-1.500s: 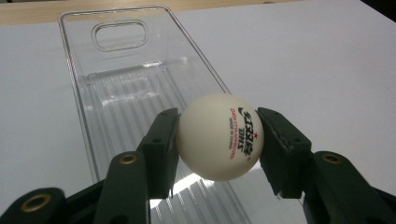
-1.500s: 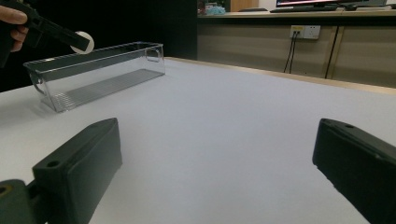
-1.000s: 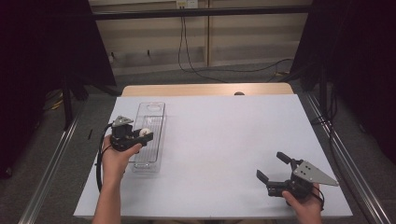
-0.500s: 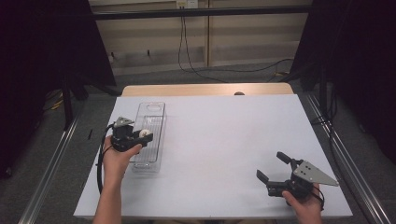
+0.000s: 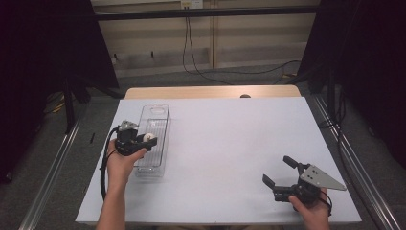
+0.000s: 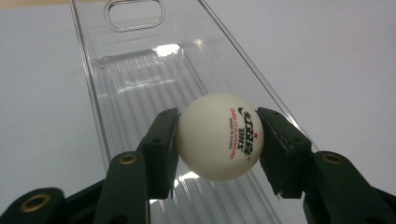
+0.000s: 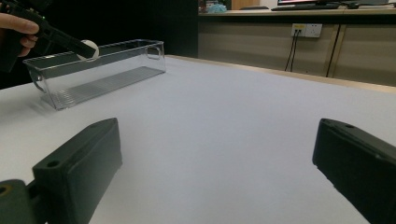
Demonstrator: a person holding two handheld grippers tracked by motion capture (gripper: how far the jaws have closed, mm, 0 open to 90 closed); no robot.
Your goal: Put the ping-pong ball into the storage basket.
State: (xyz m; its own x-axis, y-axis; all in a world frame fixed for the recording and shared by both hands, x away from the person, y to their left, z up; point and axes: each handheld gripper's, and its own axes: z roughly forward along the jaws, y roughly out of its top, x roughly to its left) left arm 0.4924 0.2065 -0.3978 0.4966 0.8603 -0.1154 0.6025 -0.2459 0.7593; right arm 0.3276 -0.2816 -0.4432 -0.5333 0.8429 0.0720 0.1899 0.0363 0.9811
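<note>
A white ping-pong ball (image 6: 219,135) with red and black print sits pinched between the two black jaws of my left gripper (image 5: 147,142). The gripper holds it just above the open top of a long clear plastic bin (image 5: 156,114), over the bin's near half. The bin (image 6: 135,14) has a ribbed floor and a handle cut-out at its far end, and nothing lies inside it. In the right gripper view the ball (image 7: 88,49) hangs over the bin's (image 7: 116,56) left end. My right gripper (image 5: 276,169) rests near the table's front right corner, jaws wide apart, nothing between them.
The white table top (image 5: 230,139) spreads between the bin and the right hand. A wooden strip (image 5: 210,91) runs along the far edge. Metal rails (image 5: 52,172) flank both sides, and cables (image 5: 201,67) lie on the floor beyond.
</note>
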